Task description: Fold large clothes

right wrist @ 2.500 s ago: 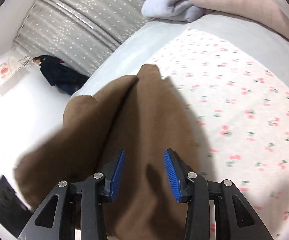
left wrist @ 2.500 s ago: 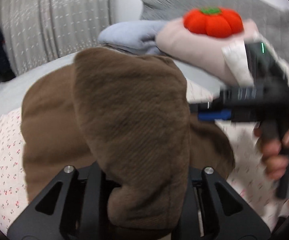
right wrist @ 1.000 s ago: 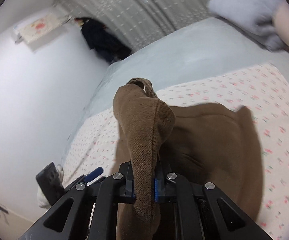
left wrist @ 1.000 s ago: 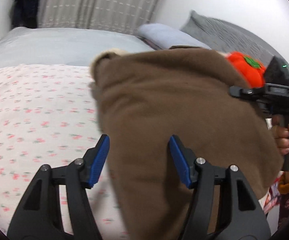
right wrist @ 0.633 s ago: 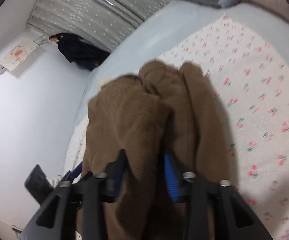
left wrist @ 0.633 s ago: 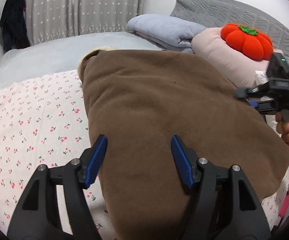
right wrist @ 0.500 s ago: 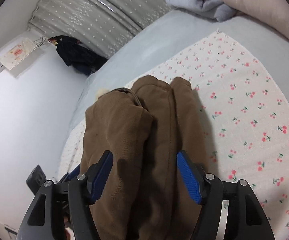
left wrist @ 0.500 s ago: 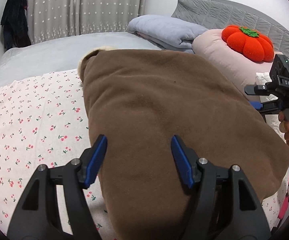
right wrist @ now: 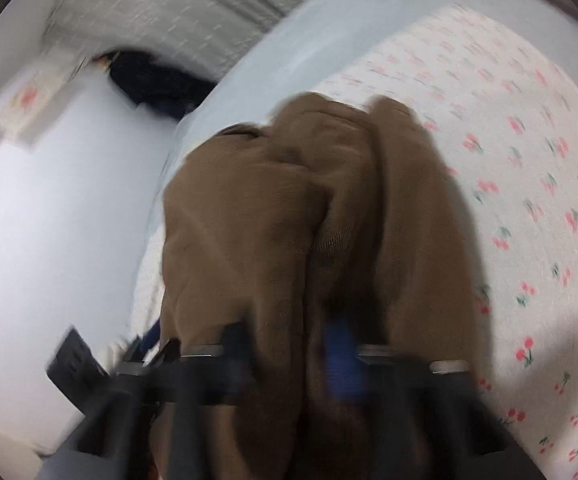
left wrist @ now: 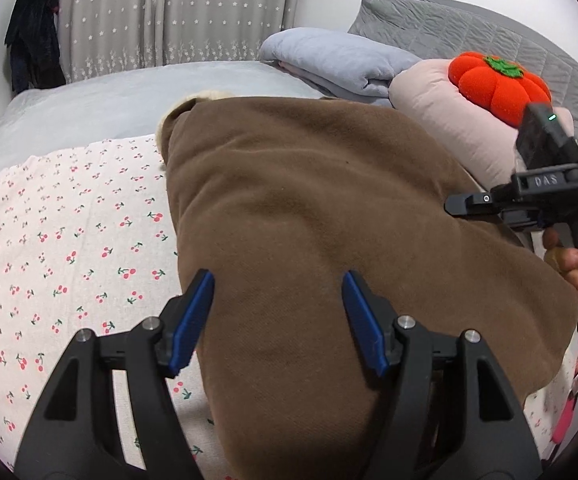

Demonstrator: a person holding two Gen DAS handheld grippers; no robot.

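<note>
jaws of the left gripper (left wrist: 277, 316) stand apart over the near end of the brown garment (left wrist: 309, 216), pads clear of it, as half a second ago. right gripper (right wrist: 289, 354) is blurred; its jaws have just been closing with a fold between them, but a firm grip cannot be told. garment lies bunched on the cherry sheet (left wrist: 69, 240).

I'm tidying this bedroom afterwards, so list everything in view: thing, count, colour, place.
Garment: one, brown, folded on the cherry sheet.
Cherry sheet: one, white with red cherries, on the bed.
Blanket: one, pale blue, folded by the headboard.
Pillow: one, pink, right.
Pumpkin cushion: one, orange, on the pillow.
Curtain: grey, back wall.
Dark clothing: hanging, far left.
Left tongs: open, over the garment.
Right tongs: blurred, just been closing, garment between.
</note>
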